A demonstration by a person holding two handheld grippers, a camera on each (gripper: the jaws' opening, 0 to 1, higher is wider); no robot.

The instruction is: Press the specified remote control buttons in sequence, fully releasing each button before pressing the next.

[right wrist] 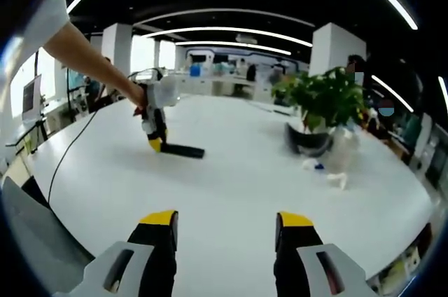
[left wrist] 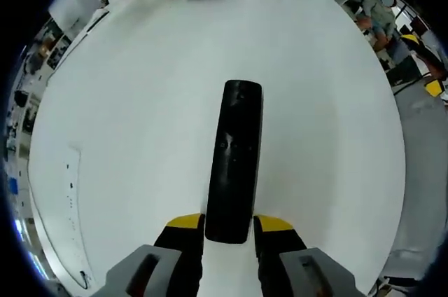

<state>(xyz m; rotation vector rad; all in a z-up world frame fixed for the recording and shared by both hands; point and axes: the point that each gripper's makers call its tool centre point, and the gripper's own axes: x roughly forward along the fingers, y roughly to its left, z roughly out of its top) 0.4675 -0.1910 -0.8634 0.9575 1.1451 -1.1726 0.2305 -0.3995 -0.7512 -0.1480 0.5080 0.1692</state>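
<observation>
Open-plan office, broad white tabletop [left wrist: 126,101]. Your left tongs [left wrist: 228,230] pinch the near end of the black remote [left wrist: 236,157], which lies flat pointing to 12 o'clock, likely steadied for pressing. Your right tongs [right wrist: 227,223] are spread, empty, held well back. Potted plant [right wrist: 318,104] at 2 o'clock. No readable writing on the remote.

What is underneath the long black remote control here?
The black remote control lies flat on the white table, its near end between the left gripper jaws. The tabletop directly beneath it is covered.
</observation>
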